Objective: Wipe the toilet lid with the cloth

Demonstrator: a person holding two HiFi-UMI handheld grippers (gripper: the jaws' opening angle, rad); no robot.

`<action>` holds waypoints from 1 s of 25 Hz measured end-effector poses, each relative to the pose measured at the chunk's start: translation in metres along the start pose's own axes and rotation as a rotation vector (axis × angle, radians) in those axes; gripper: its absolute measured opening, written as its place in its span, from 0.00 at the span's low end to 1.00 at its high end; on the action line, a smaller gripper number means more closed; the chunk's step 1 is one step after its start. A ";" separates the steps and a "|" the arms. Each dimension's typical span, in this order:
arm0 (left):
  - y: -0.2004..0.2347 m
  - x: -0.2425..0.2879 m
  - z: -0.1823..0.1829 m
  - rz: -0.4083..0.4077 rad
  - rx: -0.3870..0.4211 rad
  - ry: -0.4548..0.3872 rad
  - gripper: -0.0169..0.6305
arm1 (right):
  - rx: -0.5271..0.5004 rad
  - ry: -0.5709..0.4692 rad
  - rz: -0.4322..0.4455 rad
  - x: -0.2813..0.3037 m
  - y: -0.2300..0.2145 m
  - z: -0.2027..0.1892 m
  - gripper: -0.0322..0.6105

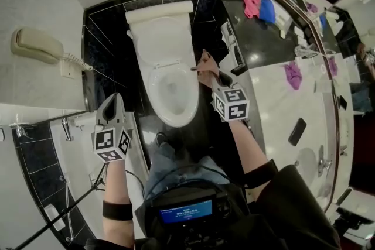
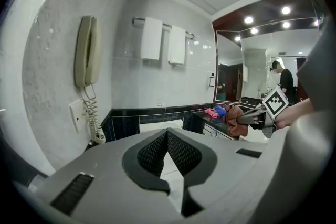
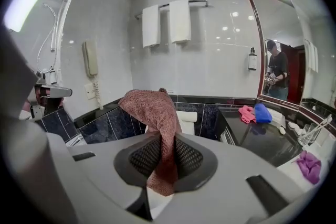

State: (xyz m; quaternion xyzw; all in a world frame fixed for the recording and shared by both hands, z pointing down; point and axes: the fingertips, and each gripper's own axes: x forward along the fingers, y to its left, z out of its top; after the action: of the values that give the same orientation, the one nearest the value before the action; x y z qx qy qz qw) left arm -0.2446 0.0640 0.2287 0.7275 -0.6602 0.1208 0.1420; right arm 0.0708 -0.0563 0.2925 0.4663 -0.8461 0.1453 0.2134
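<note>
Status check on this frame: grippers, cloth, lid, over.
Left gripper shut, empty. Right gripper shut on cloth, held in the air beside the bowl. Toilet lid up, cloth not touching it. Nothing seen between them.

Bright, even indoor light. Ceiling spots [image 2: 285,9] glow at the upper right of the left gripper view; small glints dot the glossy wall tiles [image 3: 220,44]. Blown-out bright patch [image 3: 23,0] at the upper left of the right gripper view. Strong fisheye bend and black corners in both gripper views. Head view is sharp; the black counter [image 1: 263,38] shows pale reflections.

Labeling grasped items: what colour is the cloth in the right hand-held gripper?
Reddish-brown cloth; clearest in the right gripper view.
</note>
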 end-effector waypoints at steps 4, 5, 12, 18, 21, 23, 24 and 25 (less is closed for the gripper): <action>-0.032 -0.022 -0.010 0.046 -0.012 0.014 0.03 | -0.002 -0.010 0.027 -0.037 -0.019 -0.016 0.17; -0.040 -0.029 -0.012 0.056 -0.019 0.017 0.03 | 0.003 -0.009 0.033 -0.047 -0.022 -0.022 0.17; -0.083 -0.073 -0.025 0.101 -0.053 0.020 0.03 | 0.017 -0.018 0.052 -0.106 -0.039 -0.044 0.17; -0.107 -0.093 -0.035 0.109 -0.074 0.017 0.03 | 0.011 -0.002 0.066 -0.135 -0.046 -0.059 0.17; -0.114 -0.097 -0.039 0.108 -0.091 0.018 0.03 | 0.007 -0.001 0.072 -0.143 -0.048 -0.060 0.17; -0.117 -0.097 -0.042 0.111 -0.096 0.020 0.03 | 0.005 -0.002 0.073 -0.146 -0.050 -0.061 0.17; -0.118 -0.097 -0.042 0.111 -0.102 0.019 0.03 | 0.006 -0.002 0.073 -0.147 -0.051 -0.061 0.17; -0.119 -0.097 -0.042 0.108 -0.110 0.017 0.03 | 0.008 -0.001 0.072 -0.147 -0.052 -0.060 0.17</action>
State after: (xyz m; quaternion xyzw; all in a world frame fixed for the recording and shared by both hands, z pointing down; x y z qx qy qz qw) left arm -0.1356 0.1794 0.2273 0.6810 -0.7028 0.0983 0.1807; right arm 0.1983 0.0506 0.2742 0.4364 -0.8620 0.1559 0.2056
